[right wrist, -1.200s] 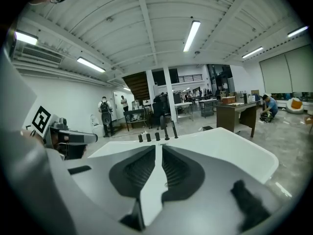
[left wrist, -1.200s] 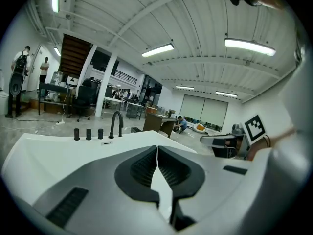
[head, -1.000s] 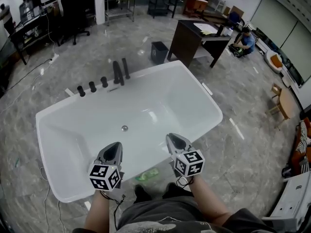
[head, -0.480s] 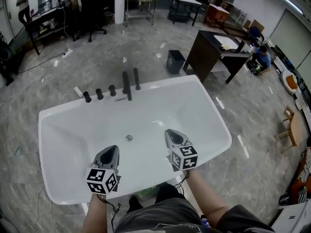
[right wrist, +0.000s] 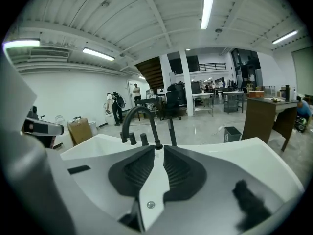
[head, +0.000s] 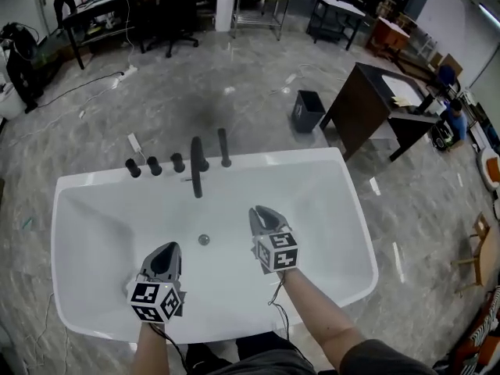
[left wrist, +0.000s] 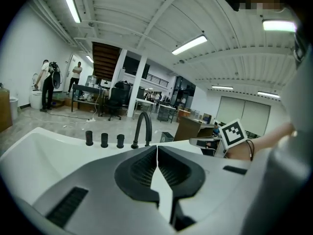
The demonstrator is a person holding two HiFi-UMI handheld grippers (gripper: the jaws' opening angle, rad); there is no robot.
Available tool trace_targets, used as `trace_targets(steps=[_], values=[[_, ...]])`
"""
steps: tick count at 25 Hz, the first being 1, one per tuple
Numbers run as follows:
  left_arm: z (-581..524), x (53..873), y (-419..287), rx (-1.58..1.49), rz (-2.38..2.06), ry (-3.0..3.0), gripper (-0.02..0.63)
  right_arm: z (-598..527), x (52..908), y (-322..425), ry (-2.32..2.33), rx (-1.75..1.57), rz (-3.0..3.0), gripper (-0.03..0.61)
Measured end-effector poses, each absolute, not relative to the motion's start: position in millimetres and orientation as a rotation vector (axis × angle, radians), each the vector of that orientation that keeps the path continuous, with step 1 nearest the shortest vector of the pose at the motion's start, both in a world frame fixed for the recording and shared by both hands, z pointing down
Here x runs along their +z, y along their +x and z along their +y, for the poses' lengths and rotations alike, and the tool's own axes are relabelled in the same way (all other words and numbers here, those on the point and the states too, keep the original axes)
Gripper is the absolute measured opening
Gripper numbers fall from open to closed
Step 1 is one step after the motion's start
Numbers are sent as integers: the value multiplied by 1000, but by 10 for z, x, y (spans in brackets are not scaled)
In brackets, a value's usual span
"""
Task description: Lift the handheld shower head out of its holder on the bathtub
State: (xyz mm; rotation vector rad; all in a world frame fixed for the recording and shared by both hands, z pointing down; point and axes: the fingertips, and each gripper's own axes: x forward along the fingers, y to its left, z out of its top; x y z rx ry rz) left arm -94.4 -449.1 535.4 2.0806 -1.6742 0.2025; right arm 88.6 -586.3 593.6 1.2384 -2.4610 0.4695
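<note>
The handheld shower head is a slim black wand standing upright in its holder on the far rim of the white bathtub. In the right gripper view the wand stands just right of the arched black spout. My right gripper is shut and empty over the middle of the tub, pointing at the fixtures and well short of them. My left gripper is shut and empty too, nearer the tub's front rim. In their own views the left gripper and right gripper have tips that meet.
Three black knobs and the curved spout share the far rim left of the wand. The drain lies in the tub floor. A black bin and a dark desk stand beyond on the marble floor.
Both grippers have moved forward from the tub's near rim to over its basin, toward the fixtures. The right one has gone farther. Both stay shut.
</note>
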Motion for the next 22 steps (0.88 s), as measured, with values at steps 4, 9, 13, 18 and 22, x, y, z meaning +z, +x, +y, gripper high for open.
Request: trace_targets(steps=[4,9,13,18,22], values=[[-4931,5556,-943,165,-1738,2024,15,-6502,6279,805,1196,491,-2477,140],[-5351,5900,-985,187,-1775,1988,15,-7125,6678,654,1181,483,-2481,200],[-5598,6177,-1108,190,-1787,1944,15,-7557,6929,409,1159,443,-2496,213],[-5782,6408,-1281,198,-1833,1925,15,-8054,7214,72,1154,340,-2501,212],[-5890,6553,-1427,152,-1860,1901,15,-8353,7399,-151,1151,303,-2495,212]])
